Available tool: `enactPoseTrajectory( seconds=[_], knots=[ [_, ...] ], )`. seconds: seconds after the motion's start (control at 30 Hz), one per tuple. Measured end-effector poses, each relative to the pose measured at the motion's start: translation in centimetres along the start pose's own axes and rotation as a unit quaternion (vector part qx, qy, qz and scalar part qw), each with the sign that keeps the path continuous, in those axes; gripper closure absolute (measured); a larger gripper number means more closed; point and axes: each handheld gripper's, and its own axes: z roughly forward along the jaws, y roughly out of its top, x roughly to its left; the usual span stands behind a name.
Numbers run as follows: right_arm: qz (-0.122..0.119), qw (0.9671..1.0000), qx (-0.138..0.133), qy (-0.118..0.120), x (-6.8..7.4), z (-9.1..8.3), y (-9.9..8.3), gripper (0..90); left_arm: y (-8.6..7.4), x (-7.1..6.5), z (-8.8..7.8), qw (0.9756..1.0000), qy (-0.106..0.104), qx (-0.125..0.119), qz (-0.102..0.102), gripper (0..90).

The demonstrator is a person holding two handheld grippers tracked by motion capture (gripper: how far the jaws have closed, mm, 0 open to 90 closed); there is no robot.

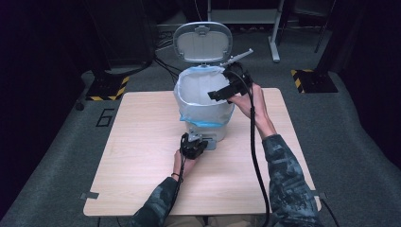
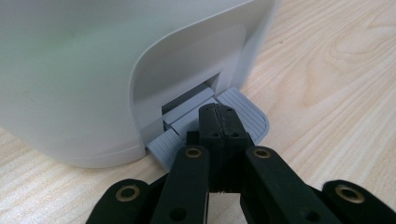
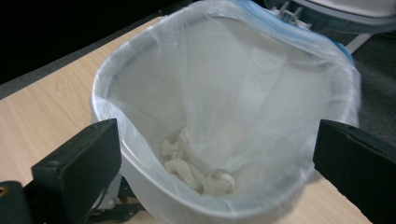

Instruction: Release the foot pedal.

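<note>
A white pedal bin [image 1: 208, 113] stands at the middle back of the wooden table [image 1: 142, 161], its grey lid [image 1: 202, 42] raised upright. A clear plastic bag [image 3: 261, 84] with a blue edge lines it. Crumpled white scraps [image 3: 194, 168] lie at the bottom of the bag. My left gripper [image 2: 218, 116] is shut, and its tips rest on the grey ribbed pedal [image 2: 250, 109] at the bin's foot [image 2: 70, 70]. In the high view the left gripper [image 1: 194, 144] sits just in front of the bin. My right gripper [image 1: 227, 92] hovers over the bin's right rim. Its jaws stand wide open above the bag mouth with nothing between them [image 3: 212, 154].
Grey carpet surrounds the table. Two black stands with yellow-black striped bases [image 1: 111, 87] [image 1: 312, 80] flank the far corners, and a white frame leg [image 1: 274, 42] stands behind the bin. Cables trail from both grippers toward the near edge.
</note>
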Motion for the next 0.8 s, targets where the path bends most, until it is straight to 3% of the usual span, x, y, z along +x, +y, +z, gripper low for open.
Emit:
enactPoseTrajectory(
  seconds=[0.07, 0.13, 0.17, 0.27, 0.37, 0.4, 0.53, 0.6, 0.8],
  knots=[
    [0.005, 0.9999, -0.007, -0.004, -0.1, -0.6, -0.7, 0.3, 0.0, 0.1, 0.0, 1.0, -0.001, -0.001, -0.003, 89.9],
    [0.008, 0.9999, -0.011, -0.006, -0.4, -1.3, -1.5, 0.3, 0.0, 0.4, -0.1, 0.9997, -0.019, -0.002, -0.017, 85.4],
    [0.013, 0.9998, -0.012, -0.005, -0.4, -1.8, -2.0, 0.1, 0.0, 0.4, -0.3, 0.9995, -0.019, 0.0, -0.027, 75.3],
    [0.014, 0.9995, -0.024, -0.012, -0.6, -3.1, -3.8, 0.0, 0.1, 0.7, -1.3, 0.9994, -0.021, 0.009, -0.025, 50.0],
    [0.02, 0.9992, -0.03, -0.018, -0.8, -4.1, -5.6, 0.0, 0.0, 0.9, -3.0, 0.9997, -0.013, 0.007, -0.022, 35.6],
    [0.02, 0.999, -0.036, -0.019, -0.8, -4.5, -6.5, 0.0, -0.1, 0.9, -3.4, 0.9995, -0.013, 0.006, -0.029, 32.5],
    [0.026, 0.9986, -0.037, -0.027, -1.0, -5.1, -9.6, 0.0, -0.6, 1.7, -5.1, 0.9996, -0.003, 0.012, -0.026, 25.4],
    [0.035, 0.9982, -0.037, -0.031, -1.0, -5.2, -11.4, 0.0, -1.0, 1.9, -5.7, 0.9992, 0.002, 0.011, -0.039, 23.4],
    [0.055, 0.9971, -0.028, -0.045, -1.2, -4.7, -16.7, 0.0, -2.2, 3.3, -7.9, 0.9984, 0.028, 0.012, -0.047, 19.0]
  ],
)
